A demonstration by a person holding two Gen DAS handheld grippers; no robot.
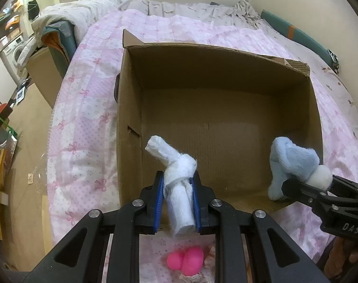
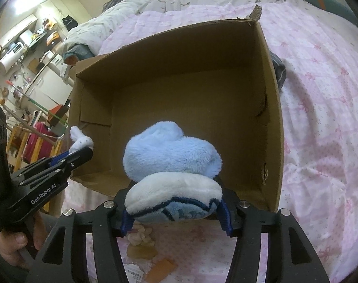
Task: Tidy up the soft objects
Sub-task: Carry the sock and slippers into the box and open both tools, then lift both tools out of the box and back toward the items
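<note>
An open cardboard box (image 1: 129,108) stands empty on a pink quilt; it also shows in the right wrist view (image 2: 273,127). My left gripper (image 1: 177,184) is shut on a knotted white cloth (image 1: 176,165) and holds it over the box's near left edge. My right gripper (image 2: 176,210) is shut on a fluffy light-blue and white sock bundle (image 2: 171,155) over the box's near edge. The blue bundle (image 1: 294,160) and right gripper (image 1: 294,188) show at the right of the left wrist view. The white cloth (image 2: 81,140) and left gripper (image 2: 81,154) show at the left of the right wrist view.
A pink rubber toy (image 1: 187,260) lies on the quilt (image 1: 84,122) below my left gripper. Small scraps and an orange piece (image 2: 162,268) lie on the quilt below my right gripper. A dark object (image 2: 280,73) sits behind the box's right wall. Rumpled bedding (image 1: 84,11) lies beyond.
</note>
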